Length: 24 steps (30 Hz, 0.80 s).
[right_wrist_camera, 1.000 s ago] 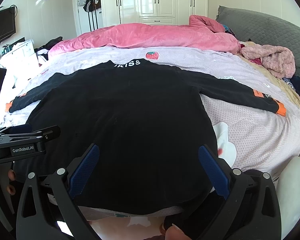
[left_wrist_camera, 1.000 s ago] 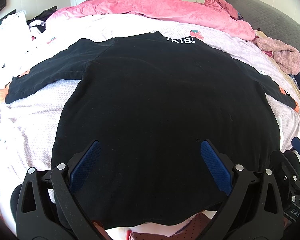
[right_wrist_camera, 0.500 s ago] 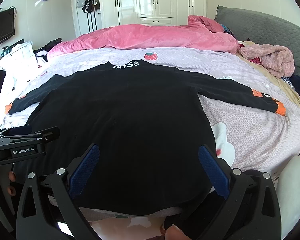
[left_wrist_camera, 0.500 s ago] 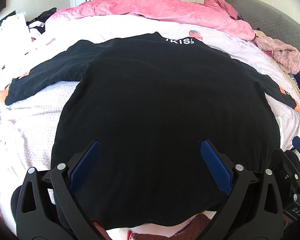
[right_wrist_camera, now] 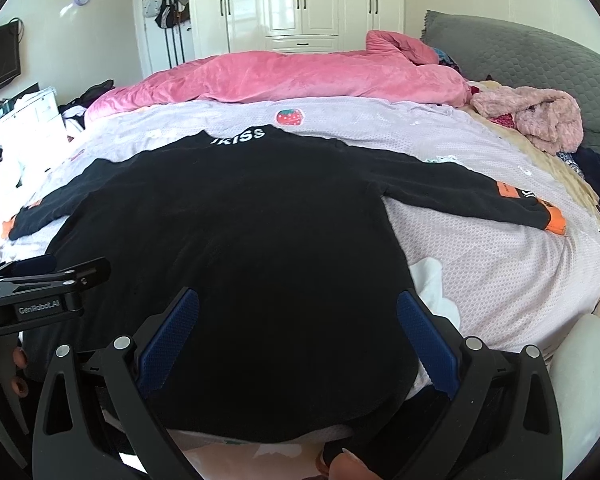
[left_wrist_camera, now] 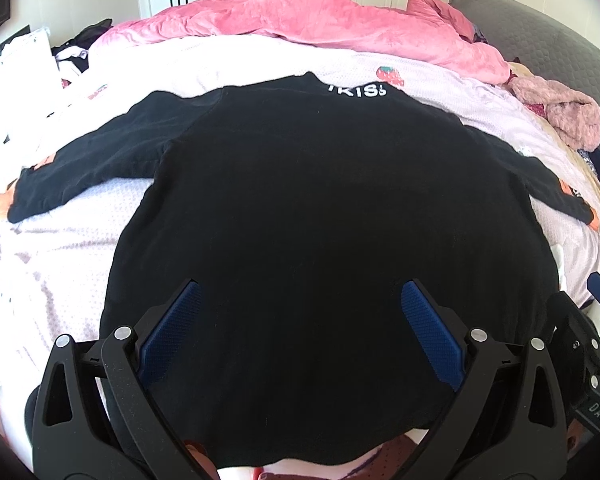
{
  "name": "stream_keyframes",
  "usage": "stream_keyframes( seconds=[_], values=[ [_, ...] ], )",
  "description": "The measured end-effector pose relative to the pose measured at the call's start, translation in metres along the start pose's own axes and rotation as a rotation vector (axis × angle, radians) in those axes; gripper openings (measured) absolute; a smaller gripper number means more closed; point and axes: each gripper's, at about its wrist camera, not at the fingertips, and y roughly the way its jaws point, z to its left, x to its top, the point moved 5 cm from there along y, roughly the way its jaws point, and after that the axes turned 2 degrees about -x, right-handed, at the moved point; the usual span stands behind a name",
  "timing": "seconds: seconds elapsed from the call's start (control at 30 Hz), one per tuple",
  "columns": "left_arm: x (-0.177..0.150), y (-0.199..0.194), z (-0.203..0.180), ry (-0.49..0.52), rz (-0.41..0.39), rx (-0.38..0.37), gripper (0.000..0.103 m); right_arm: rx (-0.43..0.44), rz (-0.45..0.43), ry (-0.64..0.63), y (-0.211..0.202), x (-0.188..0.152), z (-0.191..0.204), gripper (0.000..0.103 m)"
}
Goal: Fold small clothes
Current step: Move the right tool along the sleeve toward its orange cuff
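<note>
Left wrist view: your black sweater (left_wrist_camera: pixel 320 220) lies spread flat on the bed (left_wrist_camera: pixel 80 240), sleeves out, nothing folded; both grippers' fingers (left_wrist_camera: pixel 172 328) gape empty.

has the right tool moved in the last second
Yes, slightly. In the right view the wardrobe and the shirt sit a little lower than before, so the open right tool has tipped up.

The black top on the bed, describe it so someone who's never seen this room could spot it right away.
Start at the bed with its pale dotted sheet and the pink blanket heaped along the far side. In front of that blanket the black top lies flat, sleeves spread. Unlike the fluffy pink garment nearby, it has white collar lettering and orange cuffs.
</note>
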Motion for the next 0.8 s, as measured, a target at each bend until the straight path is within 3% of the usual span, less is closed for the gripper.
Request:
stream_keyframes(
  seconds=[0.8],
  values=[
    [0.060,0.034,-0.018,-0.028,-0.012,0.006,0.094,-0.094,0.021,0.144,0.050,0.058,-0.053,0.099]
  ],
)
